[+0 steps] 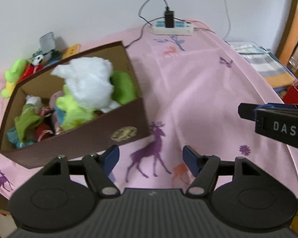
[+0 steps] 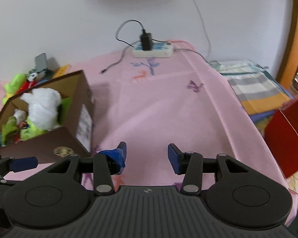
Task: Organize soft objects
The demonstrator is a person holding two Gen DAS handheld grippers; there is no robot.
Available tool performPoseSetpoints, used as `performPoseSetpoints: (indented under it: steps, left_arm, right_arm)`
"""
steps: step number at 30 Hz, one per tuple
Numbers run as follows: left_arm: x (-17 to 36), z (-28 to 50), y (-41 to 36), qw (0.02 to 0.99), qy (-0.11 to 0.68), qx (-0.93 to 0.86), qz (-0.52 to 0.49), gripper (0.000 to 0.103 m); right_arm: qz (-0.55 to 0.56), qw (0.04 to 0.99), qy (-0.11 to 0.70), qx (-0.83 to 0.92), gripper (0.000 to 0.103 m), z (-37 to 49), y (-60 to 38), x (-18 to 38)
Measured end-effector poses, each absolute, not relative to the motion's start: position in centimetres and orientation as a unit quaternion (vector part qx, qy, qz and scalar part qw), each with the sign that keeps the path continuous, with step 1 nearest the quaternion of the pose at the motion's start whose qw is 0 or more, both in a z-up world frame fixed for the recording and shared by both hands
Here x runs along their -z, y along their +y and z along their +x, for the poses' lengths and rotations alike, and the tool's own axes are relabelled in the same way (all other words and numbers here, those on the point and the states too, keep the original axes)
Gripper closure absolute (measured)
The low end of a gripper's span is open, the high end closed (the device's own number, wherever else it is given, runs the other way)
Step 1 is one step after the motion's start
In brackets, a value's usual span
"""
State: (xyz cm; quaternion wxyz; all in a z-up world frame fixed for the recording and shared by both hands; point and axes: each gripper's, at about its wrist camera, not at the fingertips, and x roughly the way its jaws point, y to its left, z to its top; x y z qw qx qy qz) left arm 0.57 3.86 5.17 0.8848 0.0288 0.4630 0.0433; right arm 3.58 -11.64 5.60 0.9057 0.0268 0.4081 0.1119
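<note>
A pink bedsheet printed with purple and orange deer [image 1: 198, 91] covers the whole surface. On its left part stands an open brown cardboard box [image 1: 117, 138], packed with soft toys: a big white plush [image 1: 89, 87] rides on top, above the rim, with lime-green plush pieces [image 1: 73, 111] and smaller red and teal ones under it. Behind the box, outside it, lies a green-and-yellow plush toy [image 1: 13, 75] beside a small panda toy [image 1: 37, 59]. A white power strip with a black charger [image 1: 171, 26] sits at the far edge.

The left gripper [image 1: 151, 159] has its jaws spread, nothing between them, over bare sheet just right of the box. The right gripper [image 2: 147, 154] is likewise spread and empty.

Risks, as I judge them: the white plush could tumble out if the box is nudged, and a reach toward the toys behind could catch the box wall.
</note>
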Motion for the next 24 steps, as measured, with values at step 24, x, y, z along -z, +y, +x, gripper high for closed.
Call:
performPoseSetpoints:
  steps: [24]
  left_arm:
    - [-5.9, -0.5, 8.1, 0.876, 0.468, -0.118, -0.002, 0.033]
  right_arm:
    - [0.001, 0.885, 0.421, -0.198, 0.073, 3.6, -6.4, -6.0]
